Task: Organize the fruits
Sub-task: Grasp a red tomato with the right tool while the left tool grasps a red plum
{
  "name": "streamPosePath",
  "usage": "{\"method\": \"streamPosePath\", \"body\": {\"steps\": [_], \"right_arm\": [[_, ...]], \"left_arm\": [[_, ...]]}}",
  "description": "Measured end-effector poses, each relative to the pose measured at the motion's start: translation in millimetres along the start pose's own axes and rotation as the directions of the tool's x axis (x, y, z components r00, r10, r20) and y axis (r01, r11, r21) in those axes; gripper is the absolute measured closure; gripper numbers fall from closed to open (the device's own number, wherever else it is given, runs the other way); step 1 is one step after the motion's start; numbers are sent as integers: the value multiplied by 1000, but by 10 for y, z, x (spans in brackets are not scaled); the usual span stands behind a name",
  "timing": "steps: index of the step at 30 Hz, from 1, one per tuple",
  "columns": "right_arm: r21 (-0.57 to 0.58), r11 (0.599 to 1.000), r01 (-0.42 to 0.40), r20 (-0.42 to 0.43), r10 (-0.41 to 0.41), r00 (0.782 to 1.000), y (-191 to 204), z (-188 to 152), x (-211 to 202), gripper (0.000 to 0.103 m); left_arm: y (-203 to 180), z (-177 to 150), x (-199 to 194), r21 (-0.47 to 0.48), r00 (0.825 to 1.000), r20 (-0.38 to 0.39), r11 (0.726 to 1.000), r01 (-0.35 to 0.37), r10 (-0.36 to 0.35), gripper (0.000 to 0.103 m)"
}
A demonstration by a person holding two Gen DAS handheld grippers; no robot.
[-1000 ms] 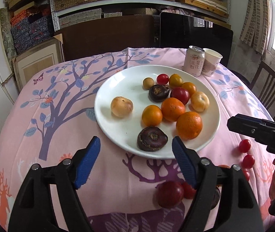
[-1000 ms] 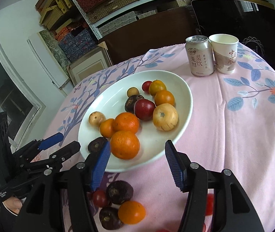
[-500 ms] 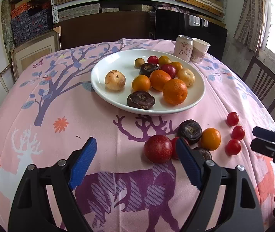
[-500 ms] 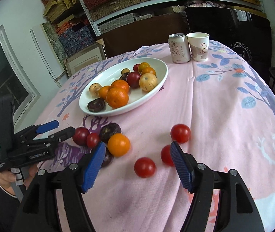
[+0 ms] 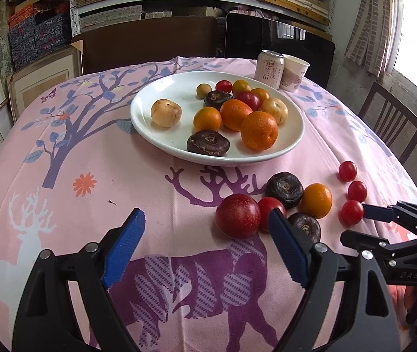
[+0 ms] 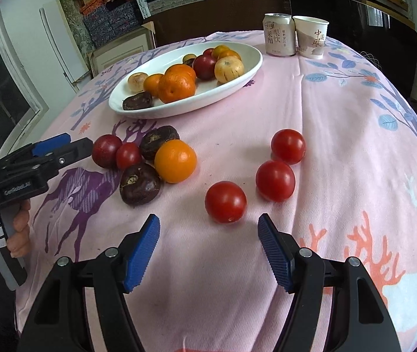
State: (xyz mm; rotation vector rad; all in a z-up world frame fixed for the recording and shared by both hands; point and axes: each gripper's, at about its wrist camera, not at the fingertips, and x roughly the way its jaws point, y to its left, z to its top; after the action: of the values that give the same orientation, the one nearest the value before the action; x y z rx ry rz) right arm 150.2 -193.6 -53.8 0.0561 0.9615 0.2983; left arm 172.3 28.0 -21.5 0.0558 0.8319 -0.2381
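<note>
My left claw (image 5: 205, 246) hangs over the pink tablecloth (image 5: 91, 152) of the table, its blue pads wide apart after just opening further, with nothing between them. My right claw (image 6: 208, 243) is also parted and empty; its pads were widening a moment ago.

Seen from my left claw, the white plate (image 5: 155, 108) sits at twelve o'clock, holding oranges, pale round fruits, dark brown flat fruits and small tomatoes. A drink can (image 5: 269, 65) and a paper cup (image 5: 293, 72) stand side by side just beyond the plate at one o'clock.

Loose fruit lies on the cloth at two o'clock of my left claw: a dark red plum (image 5: 237, 215) touching a small tomato (image 5: 270, 209), two dark brown fruits, and an orange (image 5: 316, 200) beside them.

Seen from my right claw, three cherry tomatoes lie apart from that cluster. The nearest one (image 6: 225, 202) rests just ahead at twelve o'clock, the other two (image 6: 275, 180) (image 6: 288, 146) farther toward one o'clock. A hand (image 6: 18, 228) grips my left claw's handle at nine o'clock.
</note>
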Motion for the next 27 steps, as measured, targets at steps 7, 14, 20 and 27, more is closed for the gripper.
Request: {"method": "streamPosePath", "body": {"steps": [7, 14, 20, 27], "right_arm": [[-34, 996, 80, 43, -78, 996, 6, 46, 56, 73], [38, 997, -66, 51, 64, 997, -136, 27, 19, 74], [-4, 995, -103, 44, 103, 994, -1, 3, 8, 74], [-26, 995, -99, 31, 100, 995, 51, -12, 21, 74]], "left_arm": [[-53, -55, 127, 28, 999, -36, 1000, 3, -2, 20], [-90, -83, 238, 33, 998, -66, 999, 3, -1, 20], [-16, -66, 308, -26, 997, -66, 998, 49, -51, 35], [24, -1, 357, -103, 994, -35, 989, 103, -108, 46]]}}
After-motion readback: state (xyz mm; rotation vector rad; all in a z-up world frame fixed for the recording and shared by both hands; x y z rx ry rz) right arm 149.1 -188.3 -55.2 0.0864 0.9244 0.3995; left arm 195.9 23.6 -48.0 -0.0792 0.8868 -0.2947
